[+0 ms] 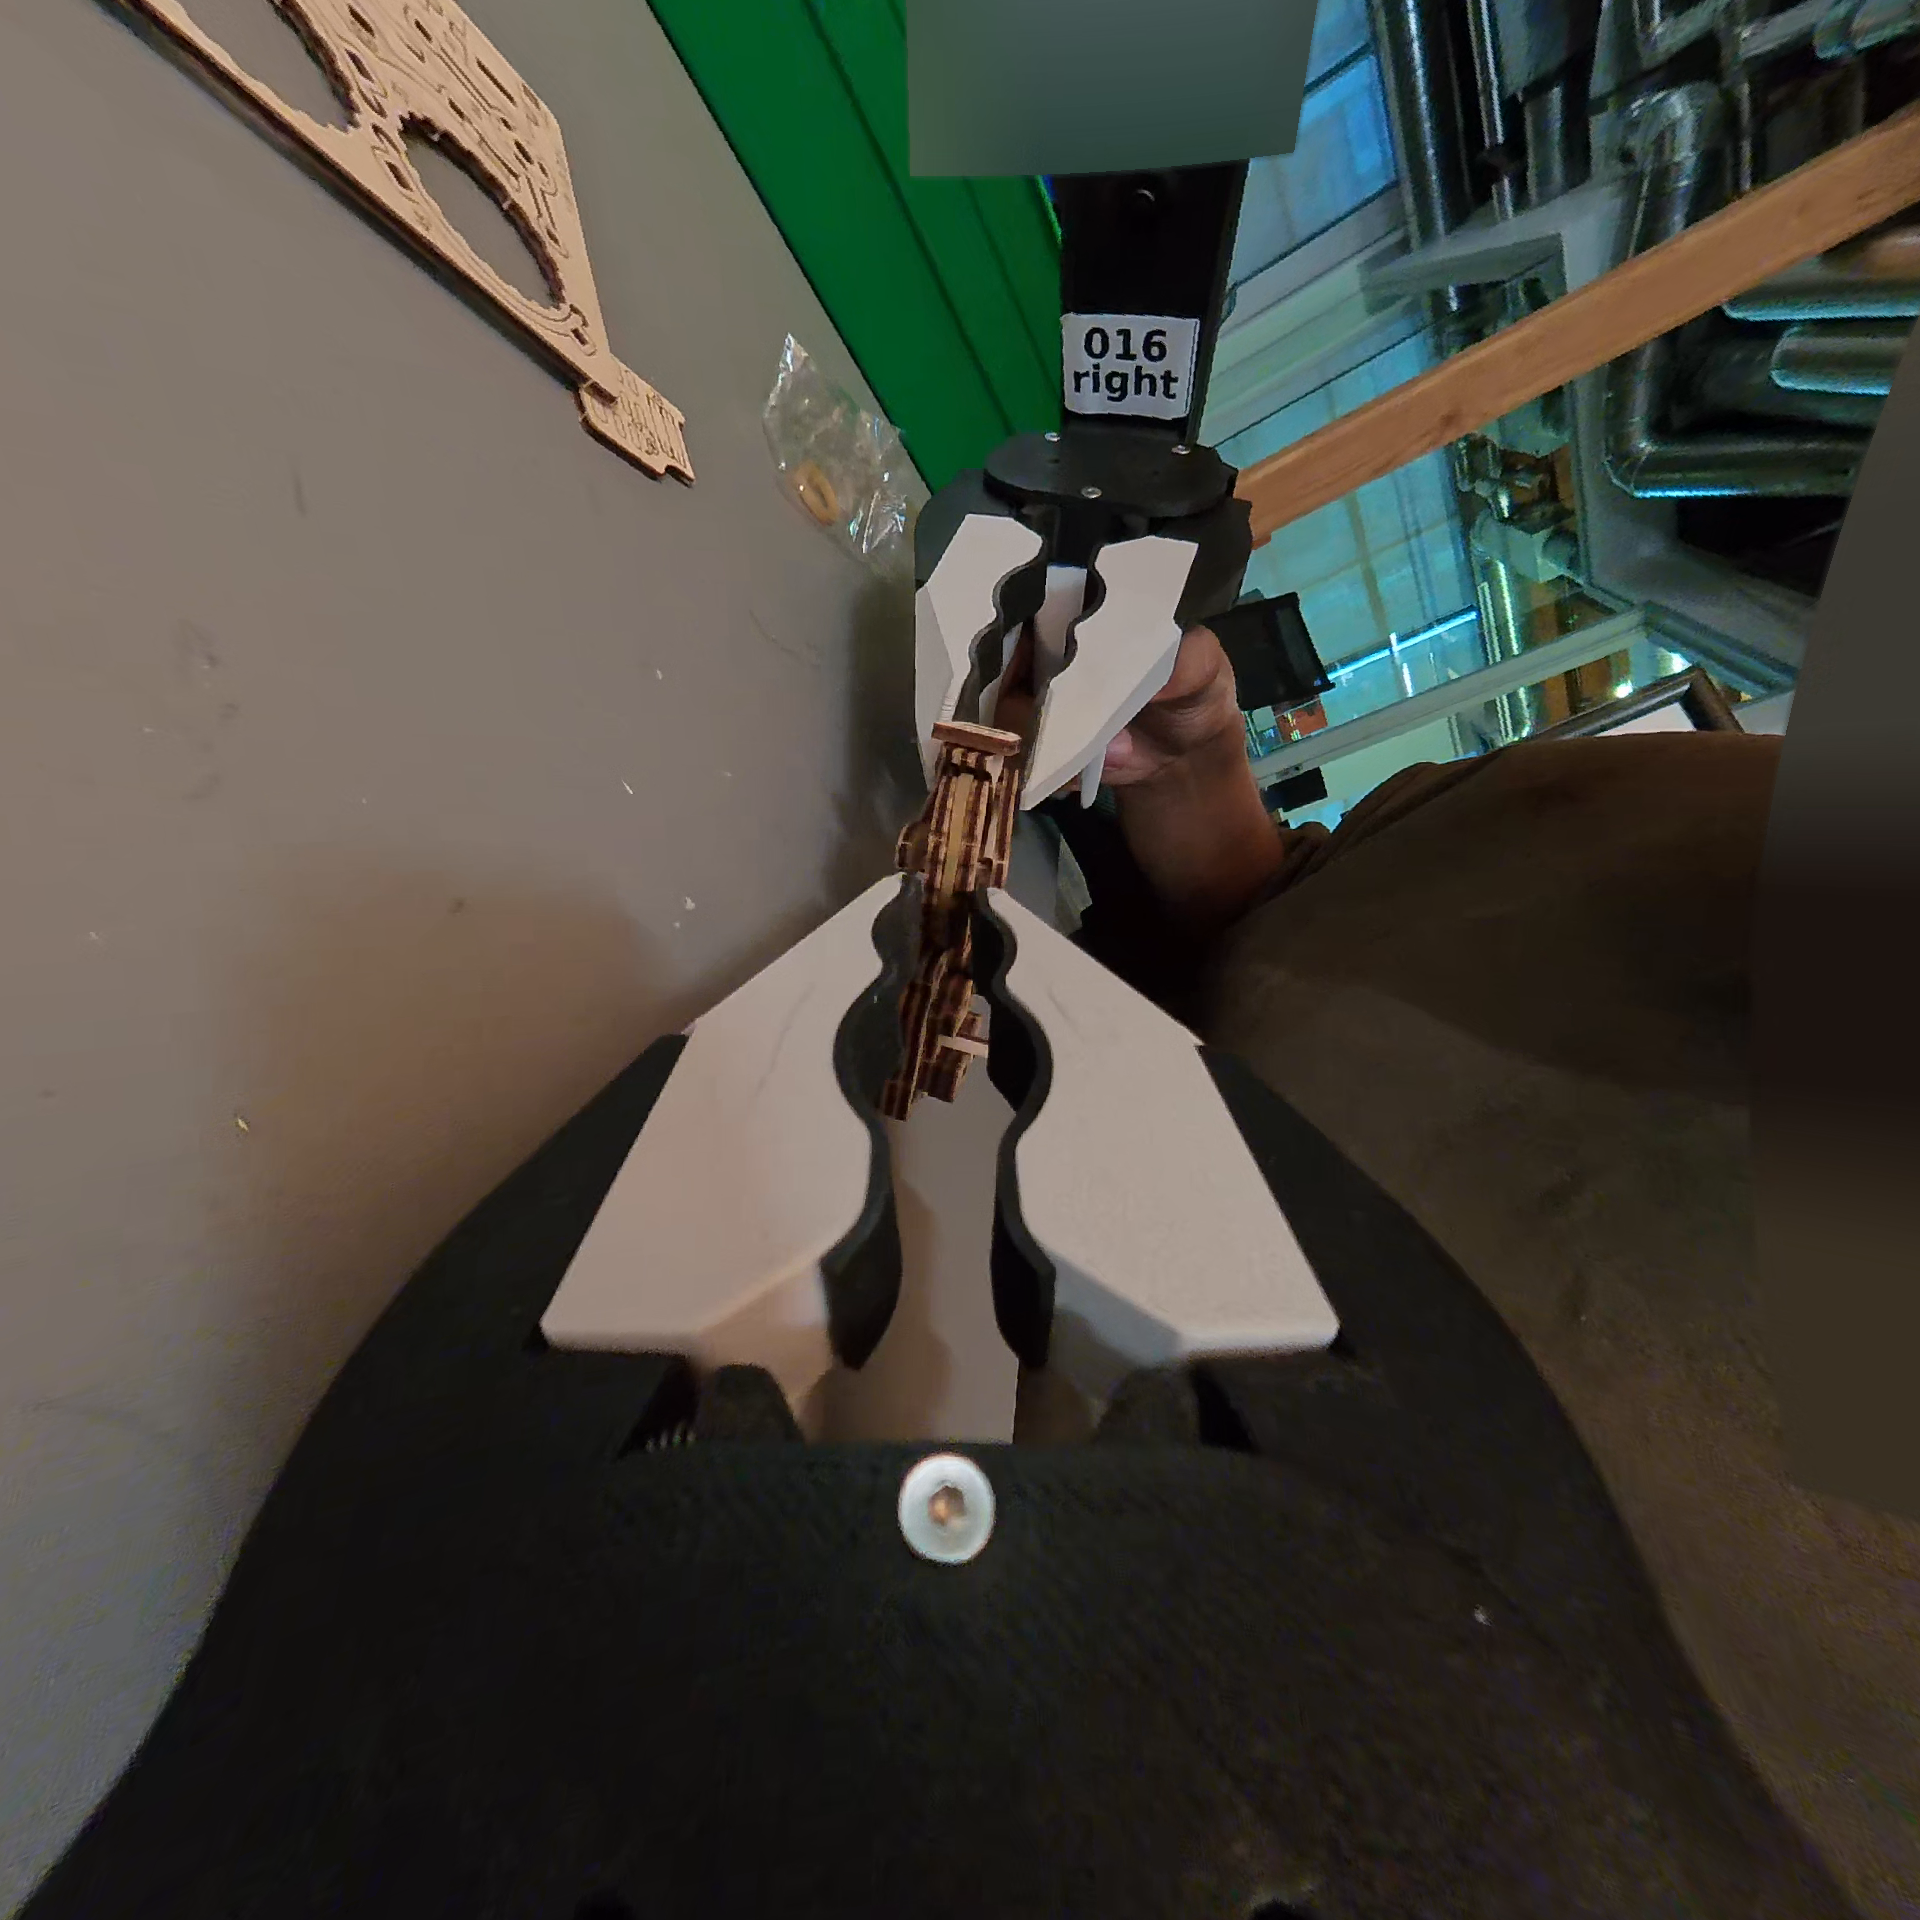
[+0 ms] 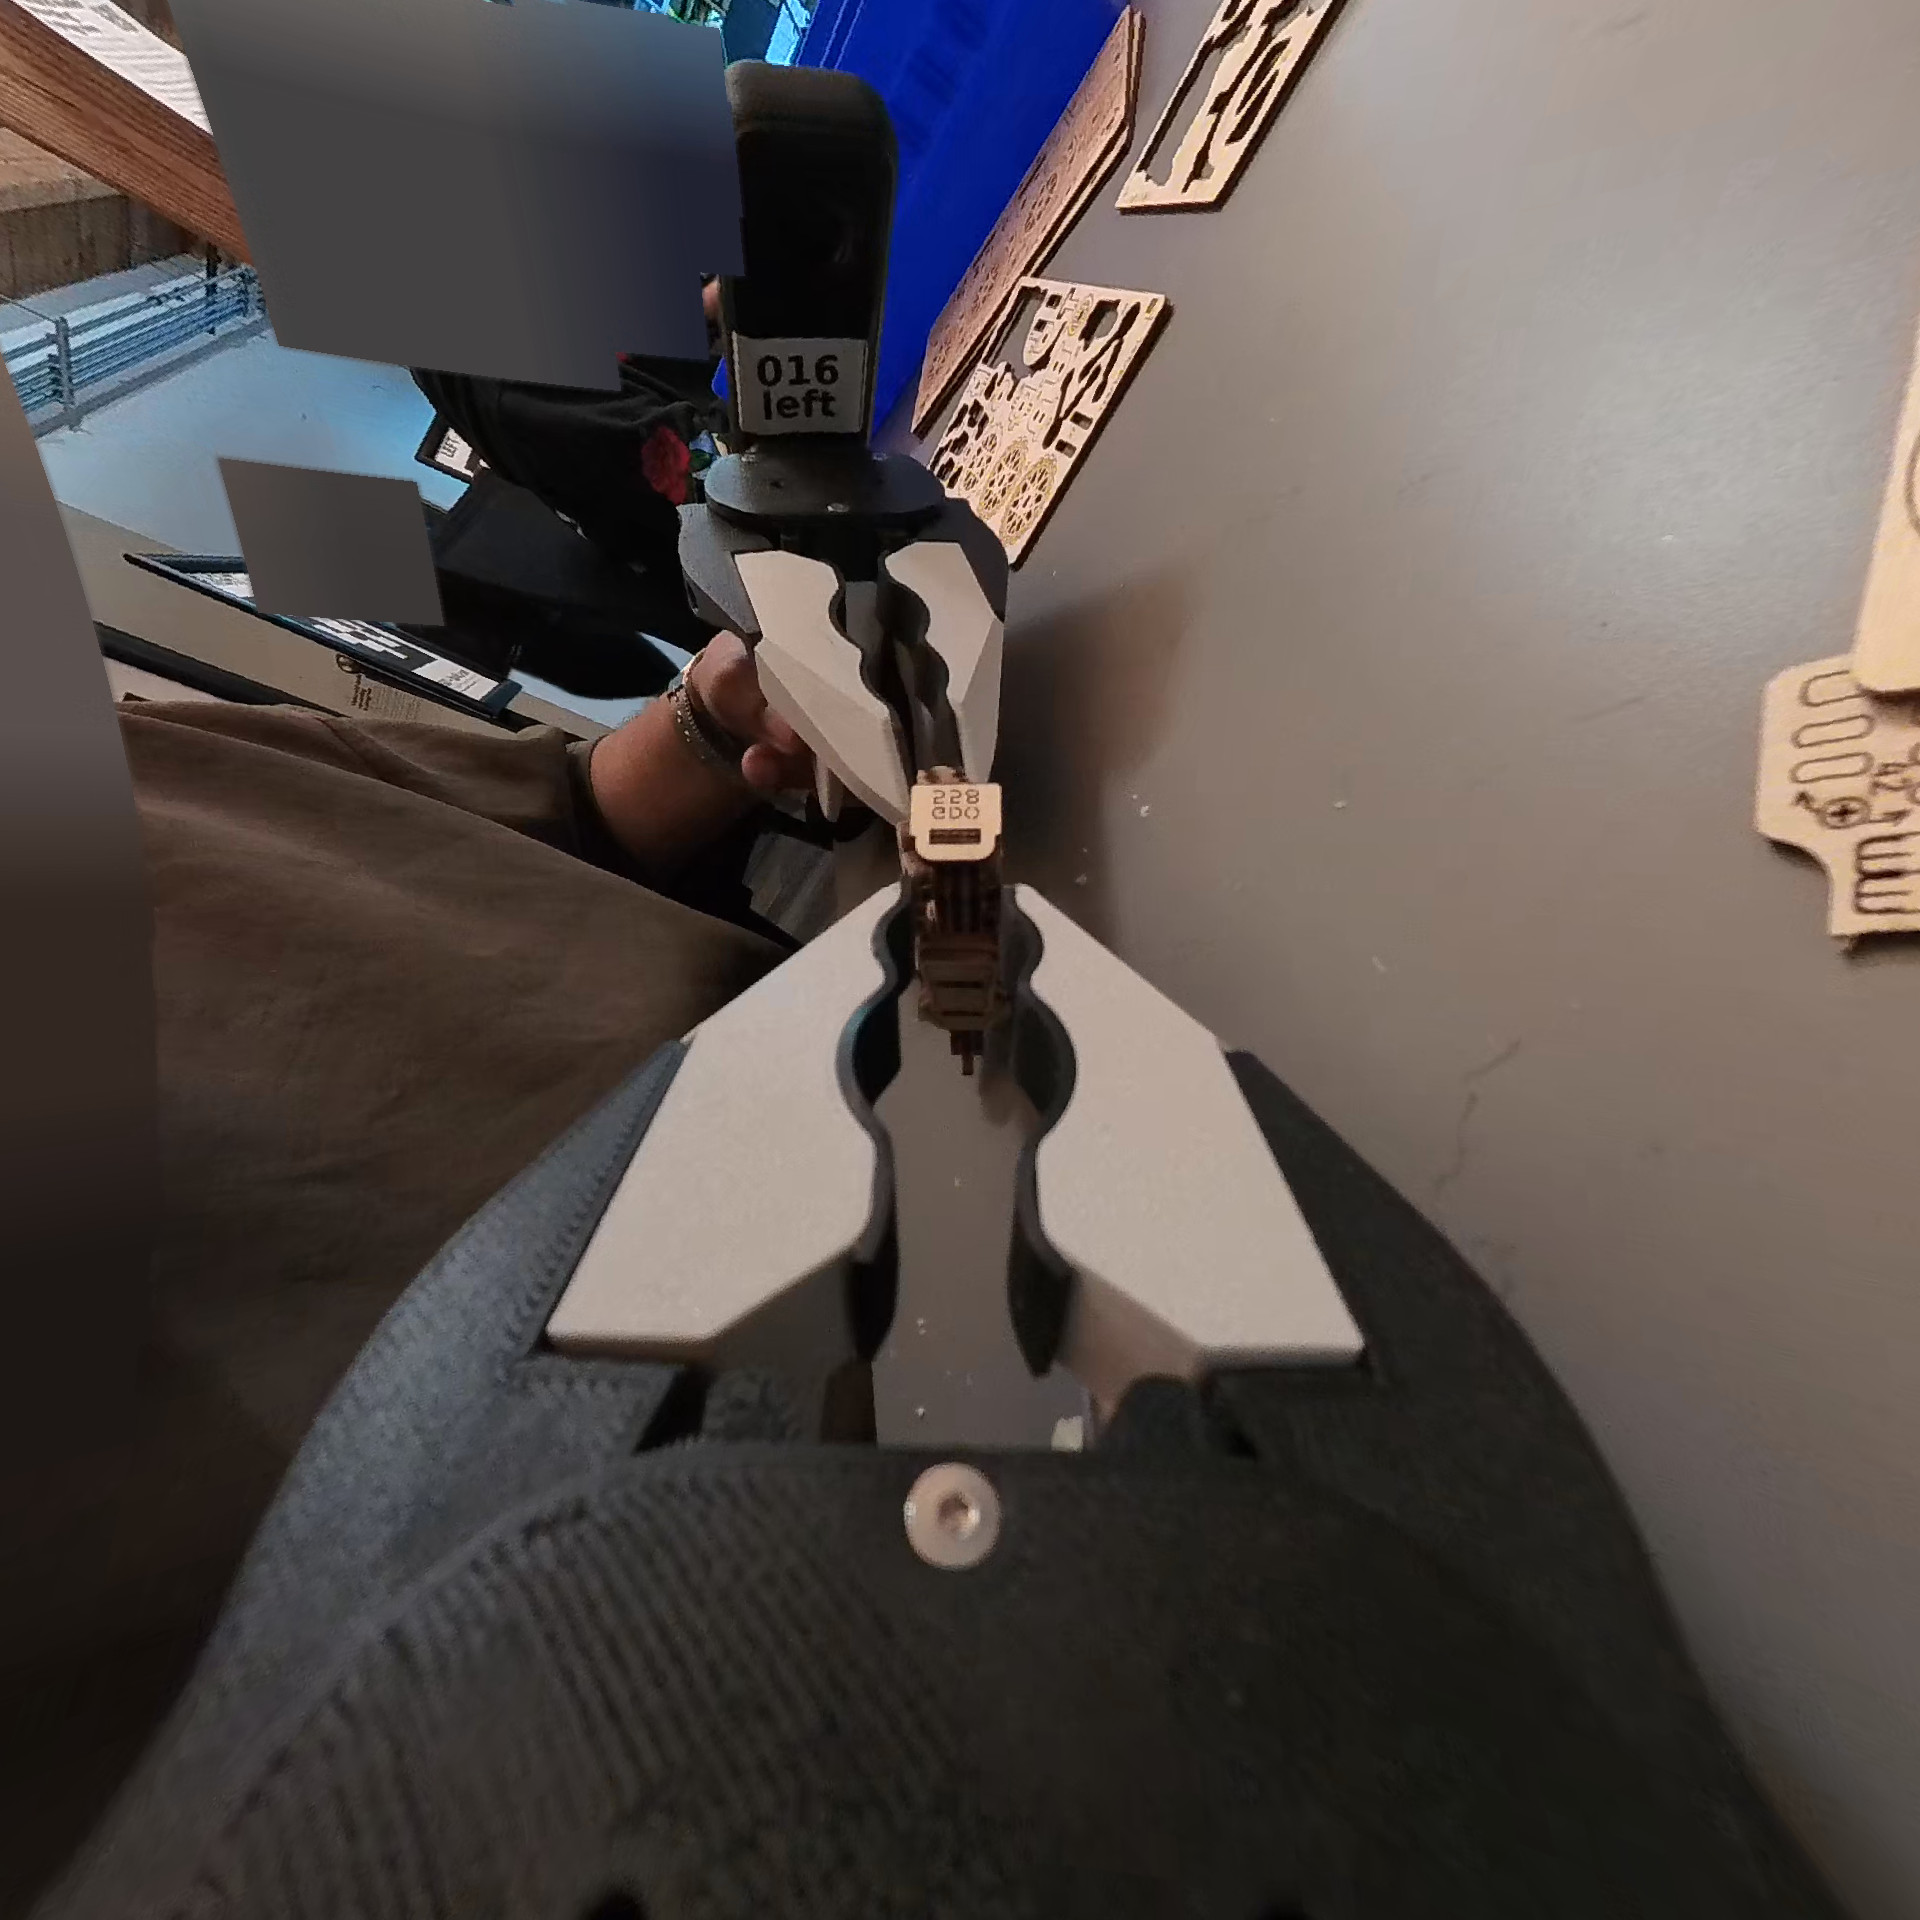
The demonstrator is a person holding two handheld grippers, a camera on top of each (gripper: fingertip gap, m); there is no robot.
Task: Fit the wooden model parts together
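At the centre of both views a small wooden model (image 1: pixel 951 914), built of stacked laser-cut layers with dark scorched edges, is held in the air above a grey table (image 1: pixel 312 831). In the left wrist view the left gripper (image 1: pixel 940 894) has its white fingers nearly closed, pinching the lower part of the model between their wavy black pads, while the model's upper end, capped by a small flat piece, reaches up to the tips of the right gripper (image 1: pixel 1023 769) just above the middle of the frame; that one is also narrowed to a thin gap, but whether it actually grips the cap cannot be told from here. In the right wrist view the right gripper (image 2: pixel 956 904) is closed around the wooden model (image 2: pixel 956 935) near its tips, a pale engraved tab standing at the model's far end, and the left gripper (image 2: pixel 935 779) meets the piece from above, with a hand (image 2: pixel 727 717) holding it. In the upper left of the left view lies a punched-out plywood sheet (image 1: pixel 416 177), with a clear plastic bag (image 1: pixel 831 457) beside a green wall edge. In the right view more part sheets (image 2: pixel 1039 416) lie at upper centre and a cut piece (image 2: pixel 1849 810) at the right edge.
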